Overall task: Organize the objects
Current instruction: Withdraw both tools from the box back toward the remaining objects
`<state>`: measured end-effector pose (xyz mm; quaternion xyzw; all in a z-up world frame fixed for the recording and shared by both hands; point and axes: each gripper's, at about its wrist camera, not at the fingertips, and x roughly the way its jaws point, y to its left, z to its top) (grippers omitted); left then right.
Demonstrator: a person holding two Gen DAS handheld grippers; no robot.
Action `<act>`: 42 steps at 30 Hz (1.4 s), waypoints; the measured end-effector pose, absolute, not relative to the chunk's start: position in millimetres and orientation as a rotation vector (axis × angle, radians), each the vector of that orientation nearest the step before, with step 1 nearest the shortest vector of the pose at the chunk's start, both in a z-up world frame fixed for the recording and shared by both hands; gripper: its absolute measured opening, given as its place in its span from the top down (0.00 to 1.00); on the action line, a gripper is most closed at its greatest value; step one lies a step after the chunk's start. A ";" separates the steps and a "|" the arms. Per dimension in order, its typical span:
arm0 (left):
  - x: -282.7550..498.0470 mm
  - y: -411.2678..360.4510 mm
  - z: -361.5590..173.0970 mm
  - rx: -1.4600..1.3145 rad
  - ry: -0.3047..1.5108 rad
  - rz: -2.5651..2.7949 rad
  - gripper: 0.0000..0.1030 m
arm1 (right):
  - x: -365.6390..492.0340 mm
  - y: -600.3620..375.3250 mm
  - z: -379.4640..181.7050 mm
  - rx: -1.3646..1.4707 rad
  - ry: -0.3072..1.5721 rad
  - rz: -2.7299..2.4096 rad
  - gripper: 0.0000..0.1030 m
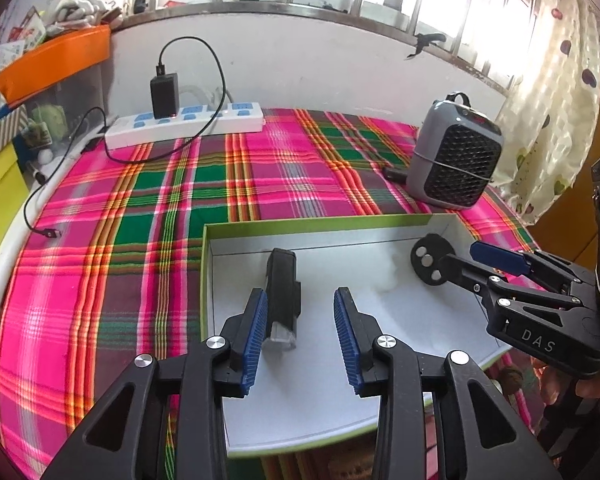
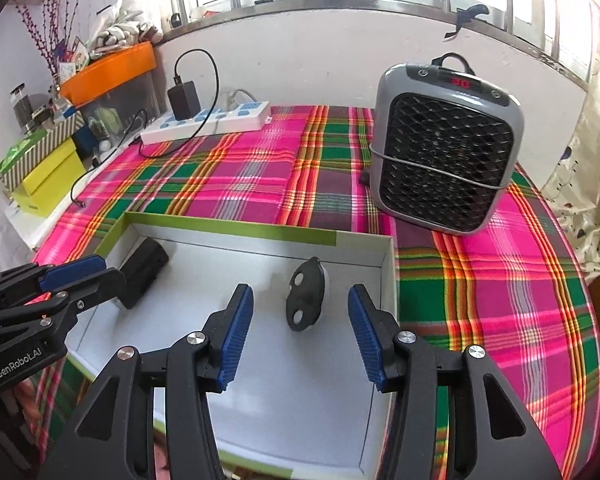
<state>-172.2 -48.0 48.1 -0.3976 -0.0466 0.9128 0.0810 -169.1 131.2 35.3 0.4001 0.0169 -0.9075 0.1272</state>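
Here, a plaid-covered table (image 1: pixel 148 208) is carrying, from its left edge rightward, a white power strip (image 1: pixel 184 124) with a black charger (image 1: pixel 165 94) plugged in at the far left corner, a green-rimmed white box (image 1: pixel 320 224) sitting at the near edge, and a grey fan heater (image 1: pixel 456 152) standing toward the far right corner. Inside the box, a black rectangular device (image 1: pixel 284 284) is lying along the left wall, and a black round mount (image 2: pixel 305 300) is resting near the right wall, the two well apart. The left gripper (image 1: pixel 300 336) is hovering over the box with its blue pads spread apart, the rectangular device lying beside its left pad and nothing being gripped. The right gripper (image 2: pixel 300 336) is likewise standing open, with the round mount lying just beyond its fingertips, untouched.
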 end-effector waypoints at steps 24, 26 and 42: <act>-88.3 -50.8 53.2 -1.113 -0.175 2.729 0.67 | -84.9 154.7 40.0 1.092 -0.003 -2.713 0.51; -82.4 -50.7 51.7 -1.115 -0.191 2.717 0.67 | -77.9 158.1 37.1 1.095 -0.009 -2.715 0.51; -58.0 -30.6 31.7 -1.169 -0.172 2.595 0.62 | -40.7 180.0 18.4 1.150 -0.038 -2.726 0.50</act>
